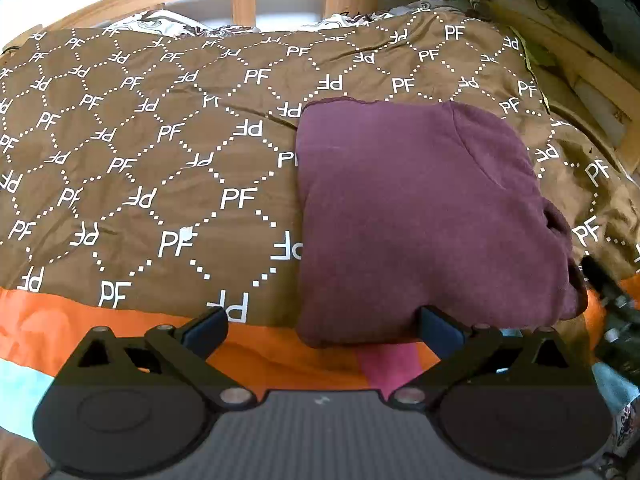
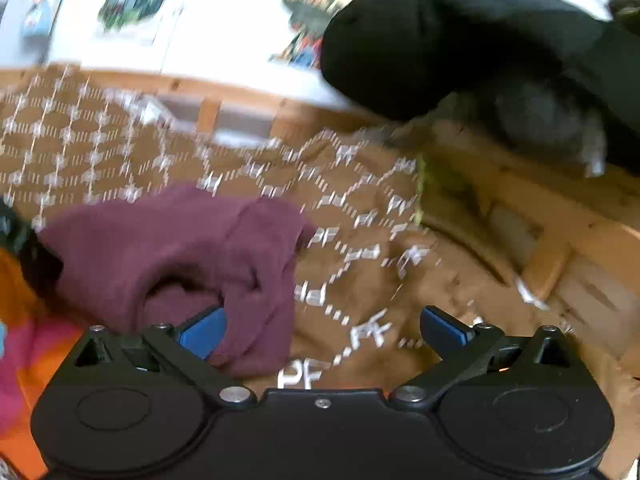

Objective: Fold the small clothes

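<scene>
A maroon garment (image 1: 420,216) lies folded into a rough rectangle on the brown "PF" patterned bedspread (image 1: 140,160). My left gripper (image 1: 322,330) stands open at its near edge, and the cloth's front hem reaches between the blue pads (image 1: 206,330) without being pinched. In the blurred right wrist view the same maroon garment (image 2: 172,256) lies at the left, its bunched end with a dark opening facing me. My right gripper (image 2: 322,332) is open, its left pad (image 2: 202,334) close to the cloth, the right one over the bedspread (image 2: 360,272).
A wooden bed frame (image 1: 244,4) with slats borders the far side, and wooden boards (image 2: 540,256) run along the right. An orange and pink blanket (image 1: 120,332) lies at the near edge. A black cloth mass (image 2: 460,40) hangs at the upper right.
</scene>
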`<control>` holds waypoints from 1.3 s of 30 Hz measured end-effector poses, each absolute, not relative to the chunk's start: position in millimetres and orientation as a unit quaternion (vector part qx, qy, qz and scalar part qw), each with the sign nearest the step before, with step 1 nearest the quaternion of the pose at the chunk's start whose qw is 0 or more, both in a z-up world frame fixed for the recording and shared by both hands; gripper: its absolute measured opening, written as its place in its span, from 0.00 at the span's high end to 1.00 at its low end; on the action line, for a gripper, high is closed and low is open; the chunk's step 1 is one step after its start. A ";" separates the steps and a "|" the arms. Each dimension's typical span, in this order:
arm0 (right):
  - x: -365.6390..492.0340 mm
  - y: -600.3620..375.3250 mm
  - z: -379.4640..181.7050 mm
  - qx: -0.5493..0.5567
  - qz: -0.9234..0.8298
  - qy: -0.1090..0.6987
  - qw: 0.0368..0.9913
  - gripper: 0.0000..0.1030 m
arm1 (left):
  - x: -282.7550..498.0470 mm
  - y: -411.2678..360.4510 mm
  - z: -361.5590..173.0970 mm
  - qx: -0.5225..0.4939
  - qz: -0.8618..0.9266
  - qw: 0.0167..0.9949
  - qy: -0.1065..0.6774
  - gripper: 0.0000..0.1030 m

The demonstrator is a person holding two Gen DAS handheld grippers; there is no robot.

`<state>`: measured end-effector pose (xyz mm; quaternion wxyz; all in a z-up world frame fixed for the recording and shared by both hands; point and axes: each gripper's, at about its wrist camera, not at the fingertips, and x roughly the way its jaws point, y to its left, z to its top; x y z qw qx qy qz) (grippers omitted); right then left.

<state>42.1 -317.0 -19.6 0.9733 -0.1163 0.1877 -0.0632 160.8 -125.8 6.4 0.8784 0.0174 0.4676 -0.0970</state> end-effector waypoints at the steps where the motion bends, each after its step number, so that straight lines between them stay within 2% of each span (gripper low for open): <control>1: 39.6 -317.8 -16.2 -0.110 -0.065 0.175 0.976 0.01 | 160.4 -125.7 5.7 0.015 -0.096 0.878 0.468 0.01; 6: 35.2 -318.2 -8.8 -0.071 -0.036 0.146 0.986 0.01 | 159.4 -125.5 -3.7 0.008 -0.095 0.871 0.483 0.00; 11: 46.7 -317.1 -14.7 -0.012 -0.012 0.187 0.982 0.01 | 158.0 -132.8 -17.9 0.041 -0.079 0.854 0.513 0.01; 20: 66.4 -331.6 -41.7 -0.009 -0.056 0.292 0.955 0.01 | 140.1 -125.1 -3.8 0.026 -0.124 0.870 0.477 0.01; 26: 61.6 -331.1 -40.9 -0.005 -0.052 0.282 0.958 0.01 | 130.6 -116.7 7.7 -0.002 -0.153 0.880 0.450 0.01; 32: 46.7 -340.5 -23.5 0.045 -0.034 0.220 0.974 0.01 | 123.6 -118.8 16.1 0.003 -0.173 0.889 0.424 0.01; 39: 55.9 -338.2 -14.4 0.027 -0.025 0.178 0.983 0.01 | 122.2 -116.3 21.4 -0.018 -0.182 0.895 0.407 0.01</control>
